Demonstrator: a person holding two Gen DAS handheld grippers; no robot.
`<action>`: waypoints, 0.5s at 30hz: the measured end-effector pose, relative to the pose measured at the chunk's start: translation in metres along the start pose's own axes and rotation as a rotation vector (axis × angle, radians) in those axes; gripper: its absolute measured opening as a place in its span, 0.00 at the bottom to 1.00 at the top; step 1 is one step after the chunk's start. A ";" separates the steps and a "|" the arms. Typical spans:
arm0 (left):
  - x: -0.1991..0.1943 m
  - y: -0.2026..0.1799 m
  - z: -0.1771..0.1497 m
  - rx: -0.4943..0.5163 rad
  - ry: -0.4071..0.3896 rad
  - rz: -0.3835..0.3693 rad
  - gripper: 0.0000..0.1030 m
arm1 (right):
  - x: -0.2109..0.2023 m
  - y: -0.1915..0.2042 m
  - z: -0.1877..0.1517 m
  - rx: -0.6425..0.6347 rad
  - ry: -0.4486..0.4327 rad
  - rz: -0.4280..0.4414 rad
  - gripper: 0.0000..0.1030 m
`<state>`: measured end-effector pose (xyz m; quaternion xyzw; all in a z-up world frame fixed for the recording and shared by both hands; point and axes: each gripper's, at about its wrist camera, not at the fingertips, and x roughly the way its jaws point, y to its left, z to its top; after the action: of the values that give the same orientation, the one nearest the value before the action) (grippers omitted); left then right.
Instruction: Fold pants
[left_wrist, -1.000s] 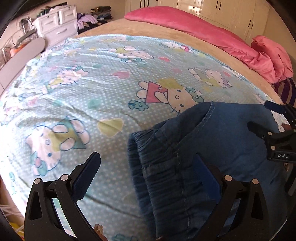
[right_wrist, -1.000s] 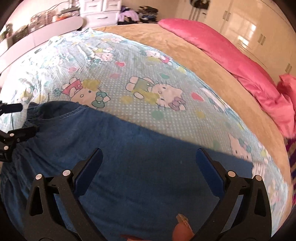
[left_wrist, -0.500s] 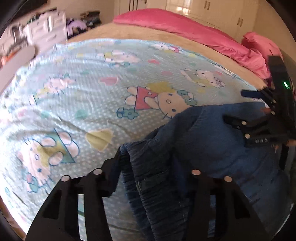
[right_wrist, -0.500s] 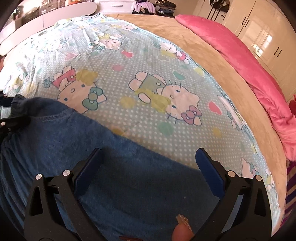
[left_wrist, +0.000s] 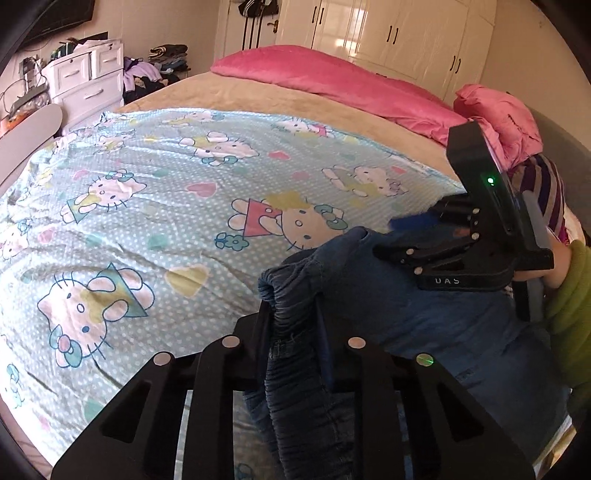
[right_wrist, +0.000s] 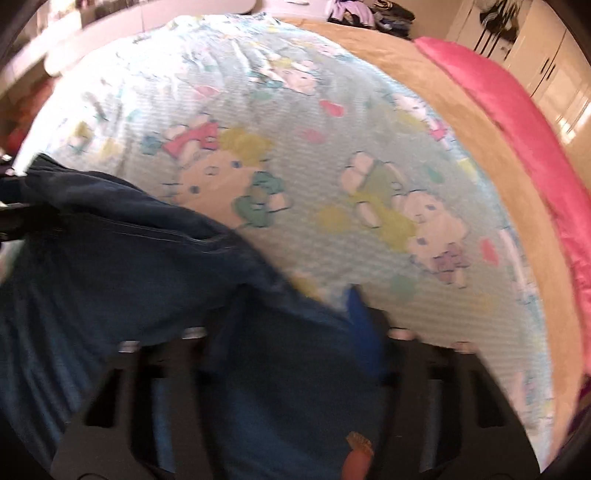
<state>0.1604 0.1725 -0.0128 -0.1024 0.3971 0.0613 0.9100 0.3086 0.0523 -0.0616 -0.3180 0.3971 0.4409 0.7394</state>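
In the left wrist view, the left gripper, whose jaws have just been closing, is clamped on the gathered waistband of the pants, lifted slightly off the printed sheet. In the blurred right wrist view, the right gripper, just closed too, is pinched on the denim edge, so a fold can be started.

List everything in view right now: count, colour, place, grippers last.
pants: one, dark blue, near edge of sheet, held by both grippers
sheet: one, pale blue cartoon print, over bed
bed: one, tan cover
blanket: one, pink, far side
pillow: one, pink, far right
drawers: one unit, white, far left
wardrobe: cream, back wall
left gripper: black, jaws just closed on waistband
right gripper: black, jaws just closed on pants
sleeve: green, right edge
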 end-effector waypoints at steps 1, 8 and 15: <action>-0.001 0.000 0.000 0.003 -0.001 0.004 0.20 | -0.002 0.002 -0.002 0.007 -0.009 0.000 0.14; -0.010 -0.003 -0.005 0.013 -0.014 0.015 0.20 | -0.055 0.007 -0.035 0.116 -0.147 -0.018 0.04; -0.036 -0.016 -0.017 0.036 -0.047 -0.007 0.20 | -0.110 0.023 -0.074 0.182 -0.254 -0.010 0.04</action>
<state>0.1271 0.1520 0.0049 -0.0859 0.3764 0.0531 0.9209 0.2327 -0.0426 -0.0045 -0.1936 0.3371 0.4361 0.8116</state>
